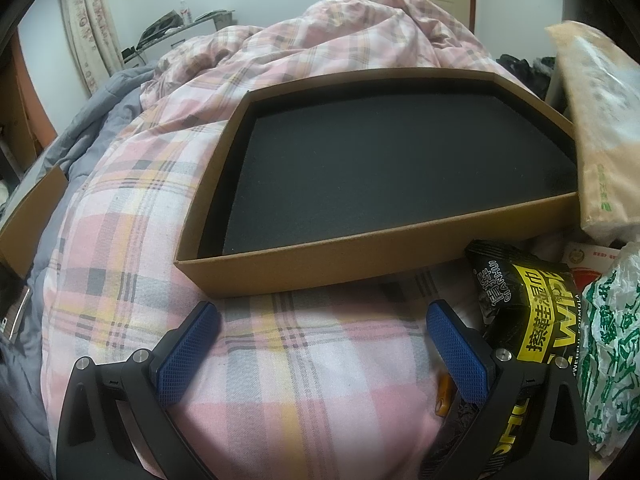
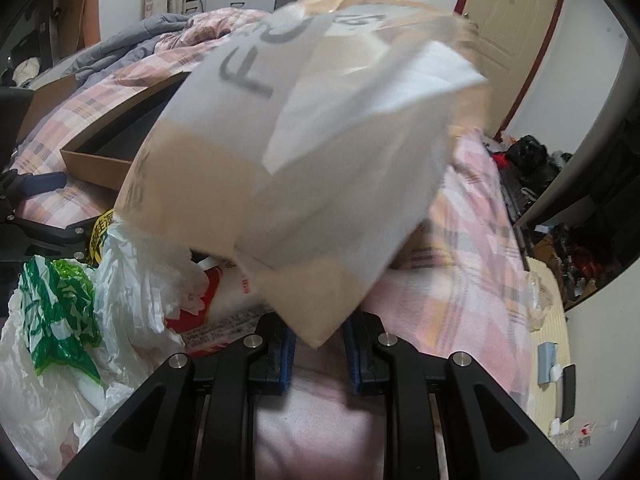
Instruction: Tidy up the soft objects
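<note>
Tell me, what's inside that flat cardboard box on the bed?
The cardboard box holds only a dark foam liner covering its floor; nothing lies on it. Whatever is under the foam is hidden.

Matt cardboard tray with rough foam lining, on cloth quilt.

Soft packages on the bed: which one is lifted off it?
The tan tissue pack with the white label, pinched by a corner in the right tongs. The black-and-yellow wipes pack and green-printed plastic bag lie on the bed.
</note>
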### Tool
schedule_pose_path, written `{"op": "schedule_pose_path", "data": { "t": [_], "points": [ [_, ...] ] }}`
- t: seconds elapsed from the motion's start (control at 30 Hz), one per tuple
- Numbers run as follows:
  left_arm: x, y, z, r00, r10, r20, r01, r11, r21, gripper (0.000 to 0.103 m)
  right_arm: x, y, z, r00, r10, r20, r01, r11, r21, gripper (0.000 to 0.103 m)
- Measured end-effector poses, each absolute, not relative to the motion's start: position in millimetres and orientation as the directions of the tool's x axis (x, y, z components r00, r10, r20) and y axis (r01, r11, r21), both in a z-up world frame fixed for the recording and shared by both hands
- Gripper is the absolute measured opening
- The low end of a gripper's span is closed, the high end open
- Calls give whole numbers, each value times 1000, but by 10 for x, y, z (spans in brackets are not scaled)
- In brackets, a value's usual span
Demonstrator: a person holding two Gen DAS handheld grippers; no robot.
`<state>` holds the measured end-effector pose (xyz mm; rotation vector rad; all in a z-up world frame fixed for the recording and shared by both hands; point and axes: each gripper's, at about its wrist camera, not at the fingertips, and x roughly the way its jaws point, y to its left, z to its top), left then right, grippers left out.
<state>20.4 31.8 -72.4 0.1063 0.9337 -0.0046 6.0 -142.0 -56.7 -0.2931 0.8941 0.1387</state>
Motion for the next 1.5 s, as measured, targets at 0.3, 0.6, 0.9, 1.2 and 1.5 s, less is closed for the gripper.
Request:
{"op": "schedule_pose_path", "data": {
  "t": [0.3, 0.6, 0.9, 1.2, 1.5],
  "points": [
    [206, 315, -723, 595, 44, -803, 50, 995, 91, 103, -192, -1341, -244, 742, -10, -670, -251, 923, -291, 30],
    [205, 310, -721, 594, 45, -803, 50, 995, 92, 103, -644, -1290, 281, 932, -136, -335, -42, 880, -473, 83],
    [210, 303, -720, 594, 45, -803, 49, 995, 92, 103, -1254, -1628, 845, 885, -444, 144, 465, 861, -204, 103],
    [204, 305, -720, 594, 46, -803, 49, 994, 93, 103, -859, -1924, 892, 927, -348, -140, 335, 936, -106, 103],
    [201, 305, -719, 594, 46, -803, 49, 994, 94, 103, -941, -1869, 799, 909, -351, -223, 334, 936, -112, 103]
  ]
}}
